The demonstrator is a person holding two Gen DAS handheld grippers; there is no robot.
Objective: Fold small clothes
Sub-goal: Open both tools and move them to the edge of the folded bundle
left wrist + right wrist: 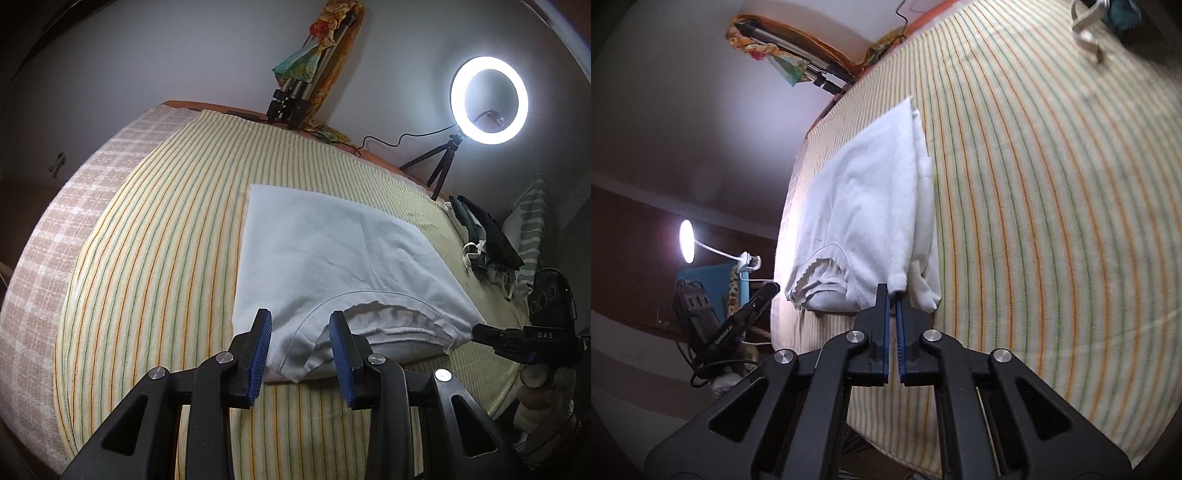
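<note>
A white T-shirt (332, 251) lies folded lengthwise on the striped bed cover, its neckline toward me. My left gripper (301, 325) is open, its blue pads either side of the near collar corner, not closed on it. In the right wrist view the same shirt (864, 199) lies ahead. My right gripper (892, 295) is shut on the shirt's near shoulder corner. The right gripper also shows in the left wrist view (480, 330), pinching the shirt's right corner. The left gripper shows at the left of the right wrist view (768, 290).
The striped yellow cover (155, 236) spreads over the bed. A pile of dark and white small clothes (484, 236) lies at the right. A lit ring light on a tripod (487, 96) and a folded tripod (295, 96) stand at the back edge.
</note>
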